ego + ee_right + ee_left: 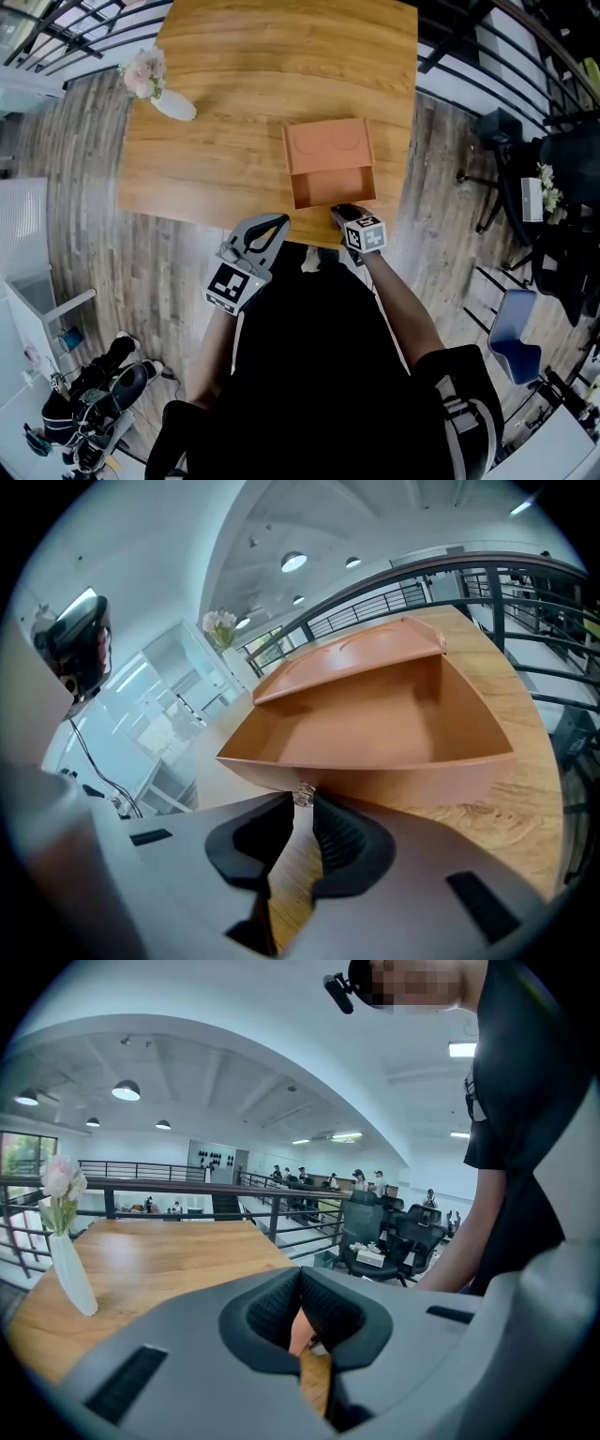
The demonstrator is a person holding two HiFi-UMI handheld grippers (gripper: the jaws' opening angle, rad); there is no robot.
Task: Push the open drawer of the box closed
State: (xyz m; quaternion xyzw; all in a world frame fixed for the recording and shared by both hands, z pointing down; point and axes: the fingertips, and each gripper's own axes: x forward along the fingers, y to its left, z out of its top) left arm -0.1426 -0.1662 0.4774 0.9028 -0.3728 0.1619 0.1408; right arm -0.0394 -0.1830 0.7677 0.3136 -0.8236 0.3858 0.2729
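A terracotta box (328, 145) stands on the wooden table (225, 112), its drawer (334, 185) pulled out toward me and empty. In the right gripper view the drawer (375, 728) fills the middle, with a small clear knob (302, 796) on its front panel. My right gripper (298, 805) is shut to a narrow slit, its tips right at that knob; in the head view it (340, 211) touches the drawer's front. My left gripper (277, 223) hovers at the table's near edge, left of the drawer, shut and empty (301, 1274).
A white vase of pale flowers (155, 84) stands at the table's far left corner, also seen in the left gripper view (66, 1241). A black railing (84, 28) runs past the table's far side. Office chairs (516, 337) stand on the floor to the right.
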